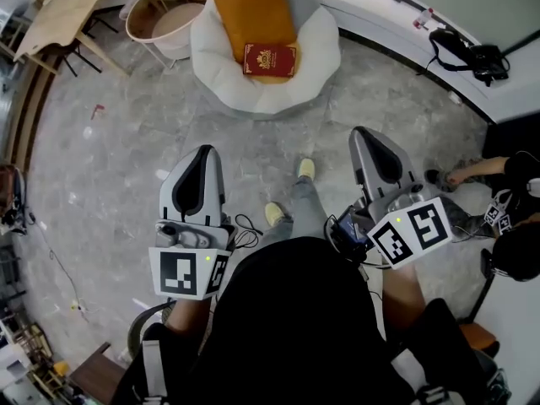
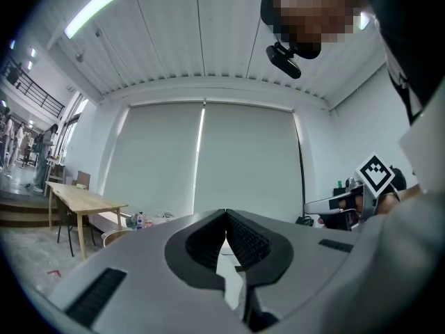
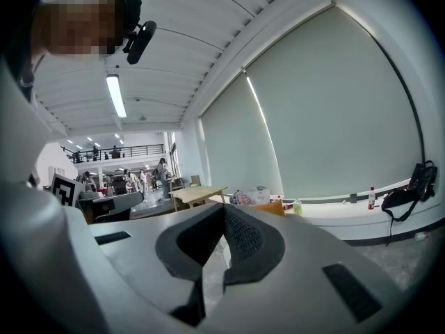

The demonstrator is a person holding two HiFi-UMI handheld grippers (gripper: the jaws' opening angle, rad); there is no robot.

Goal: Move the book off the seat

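A dark red book (image 1: 270,59) with a gold emblem lies flat on the lower end of an orange cushion (image 1: 249,7), on the seat of a round white padded chair (image 1: 316,49) at the top of the head view. My left gripper (image 1: 201,152) and right gripper (image 1: 363,133) are held side by side close to my body, well short of the chair, pointing toward it. In the left gripper view the left gripper (image 2: 226,214) has its jaws together with nothing between them. The right gripper (image 3: 224,207) looks the same in its own view.
A round tub-like side table (image 1: 160,15) stands left of the chair, beside a wooden table (image 1: 67,7). A black bag (image 1: 468,57) rests on the white ledge at the upper right. Another person's foot (image 1: 464,175) is at the right. Grey marbled floor lies between me and the chair.
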